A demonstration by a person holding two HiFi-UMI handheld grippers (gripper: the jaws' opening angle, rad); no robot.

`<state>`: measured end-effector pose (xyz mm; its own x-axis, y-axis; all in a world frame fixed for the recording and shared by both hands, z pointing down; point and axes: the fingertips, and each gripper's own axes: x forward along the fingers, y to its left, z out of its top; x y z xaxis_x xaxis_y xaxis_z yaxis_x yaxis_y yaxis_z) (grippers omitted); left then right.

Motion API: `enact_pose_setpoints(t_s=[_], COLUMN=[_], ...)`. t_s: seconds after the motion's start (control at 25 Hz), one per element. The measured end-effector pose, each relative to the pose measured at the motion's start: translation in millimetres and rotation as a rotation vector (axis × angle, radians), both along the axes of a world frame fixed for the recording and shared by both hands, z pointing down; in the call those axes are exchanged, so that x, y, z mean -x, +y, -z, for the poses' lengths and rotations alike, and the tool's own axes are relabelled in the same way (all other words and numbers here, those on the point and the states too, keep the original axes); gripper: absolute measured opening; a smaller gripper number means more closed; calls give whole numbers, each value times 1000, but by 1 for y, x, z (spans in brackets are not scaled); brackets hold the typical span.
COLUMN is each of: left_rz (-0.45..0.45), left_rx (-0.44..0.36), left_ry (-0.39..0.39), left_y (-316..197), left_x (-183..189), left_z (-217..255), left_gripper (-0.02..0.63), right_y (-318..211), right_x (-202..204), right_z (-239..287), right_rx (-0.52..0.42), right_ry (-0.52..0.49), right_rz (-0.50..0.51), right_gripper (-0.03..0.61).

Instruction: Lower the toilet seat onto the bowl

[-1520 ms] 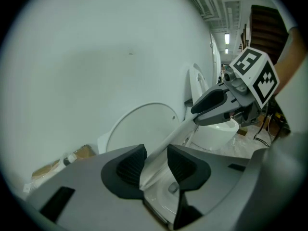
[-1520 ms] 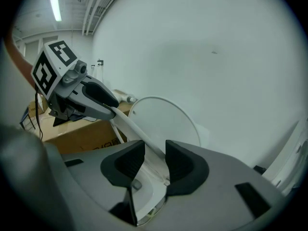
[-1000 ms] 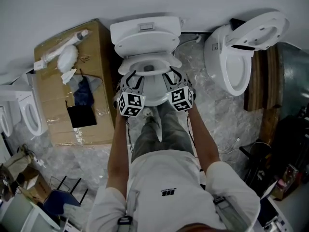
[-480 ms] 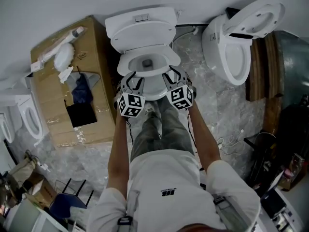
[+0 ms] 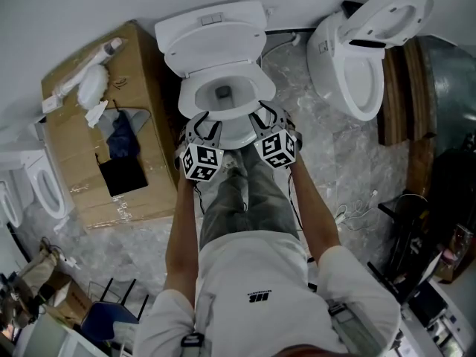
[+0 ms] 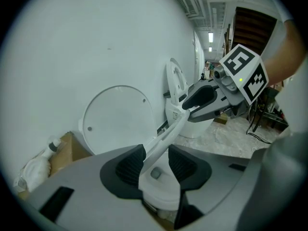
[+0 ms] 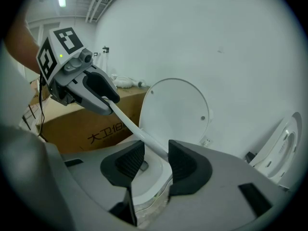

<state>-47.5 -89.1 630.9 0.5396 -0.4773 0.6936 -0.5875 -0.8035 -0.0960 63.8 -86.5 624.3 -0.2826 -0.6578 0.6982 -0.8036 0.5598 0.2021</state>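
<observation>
1. While a person point(image 5: 256, 281) stands over a toilet point(image 5: 223, 136), each hand holds a gripper at the front edge of the seat point(image 5: 262, 91).
2. The seat lies low over the bowl point(image 5: 223, 89), close to level. Whether it touches the bowl cannot be told.
3. The lid point(image 5: 212, 49) stands upright against the tank point(image 5: 210, 19).
4. The left gripper point(image 6: 155, 163) is at the seat's front left. Its jaws are opening, with a narrow gap. The seat rim runs between them, against one pad and clear of the other.
5. The right gripper point(image 7: 153, 160) is at the seat's front right. Its jaws are narrowly apart, and the rim passes between them, lying against one pad with a gap at the other.
6. A cardboard box point(image 5: 145, 73) stands just left of the toilet.
7. A second toilet point(image 5: 357, 80), its seat raised, stands to the right.
</observation>
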Motion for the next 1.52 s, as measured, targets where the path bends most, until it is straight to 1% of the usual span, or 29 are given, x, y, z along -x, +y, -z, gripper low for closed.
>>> enact_pose_setpoints(t_s=[0.56,1.08,1.52], left_rz=[-33,-53,-78], left_rx=[32,70,107], left_ry=[-4,-30,-60], left_y=[37,67,94], left_x=[0,0,1], left_z=[-26,-54,-87], left_gripper=[184,192,206], right_y=[36,66,93], right_x=[0,0,2], right_z=[-26,-53,-86], right_rx=[28,68,109], right_ry=[45,79,121], right_rz=[15,50,83], right_gripper=[143,150,158])
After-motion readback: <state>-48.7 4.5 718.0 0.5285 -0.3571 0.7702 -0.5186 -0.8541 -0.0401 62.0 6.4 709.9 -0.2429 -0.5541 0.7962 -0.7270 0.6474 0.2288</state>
